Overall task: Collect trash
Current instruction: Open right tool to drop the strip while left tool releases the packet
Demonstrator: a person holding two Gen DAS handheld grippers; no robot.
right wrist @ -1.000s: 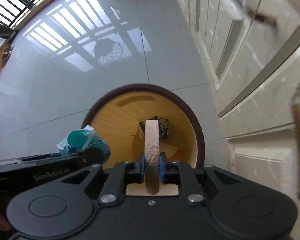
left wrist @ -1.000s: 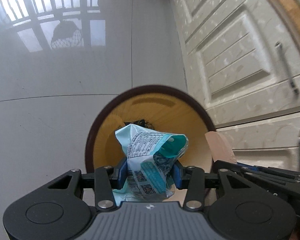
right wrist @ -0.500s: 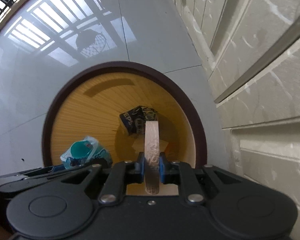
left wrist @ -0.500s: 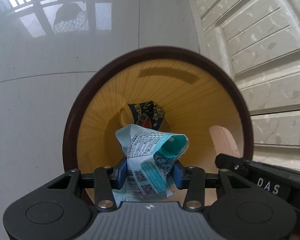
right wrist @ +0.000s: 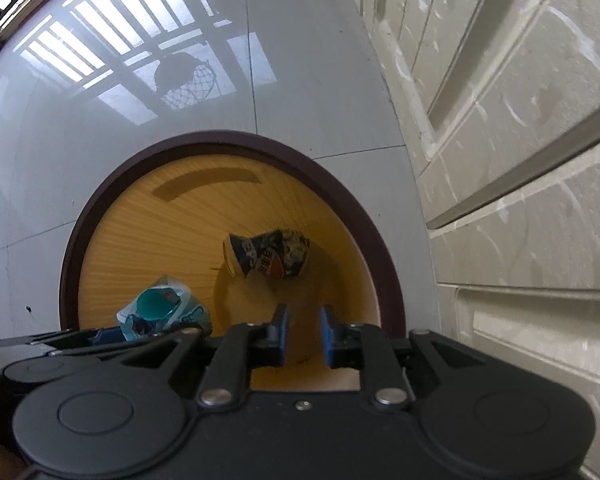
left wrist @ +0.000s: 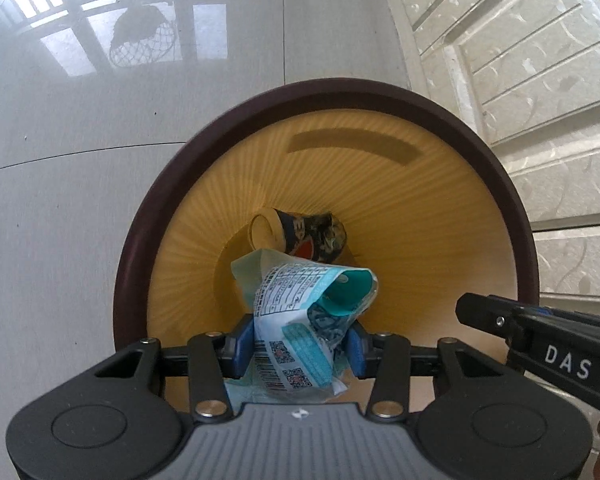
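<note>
While both grippers are pointed steeply down over a round bin (left wrist: 140, 248), the scene is laid out as follows from left to right. At the left, glossy grey floor (left wrist: 80, 200) is seen, with a window grille and a netted shape reflected in it. The bin is set on that floor; a dark brown rim and a ribbed yellow inner wall are shown in both views. At its bottom a crushed dark printed cup (left wrist: 300, 234) is lying on its side, its open mouth turned left.

A crumpled teal and white wrapper (left wrist: 300, 320) is clamped by the left gripper (left wrist: 298, 344) between blue pads (left wrist: 240, 344), which are pressed against it on both sides. The wrapper is held over the bin's mouth, nearer the camera than the cup and apart from it. In the right wrist view the same wrapper (right wrist: 162, 312) is seen low at the left, just inside the rim (right wrist: 66, 264), with the left gripper's black body beneath it.

Further right, the right gripper (right wrist: 303, 334) is held over the bin's middle. Its jaws are opening, a clear gap is shown between them, and nothing is held there. Its black finger, lettered DAS, is seen at the right edge of the left wrist view (left wrist: 540, 344).

At the far right, a cream panelled cabinet (right wrist: 520, 160) is set close beside the bin.
</note>
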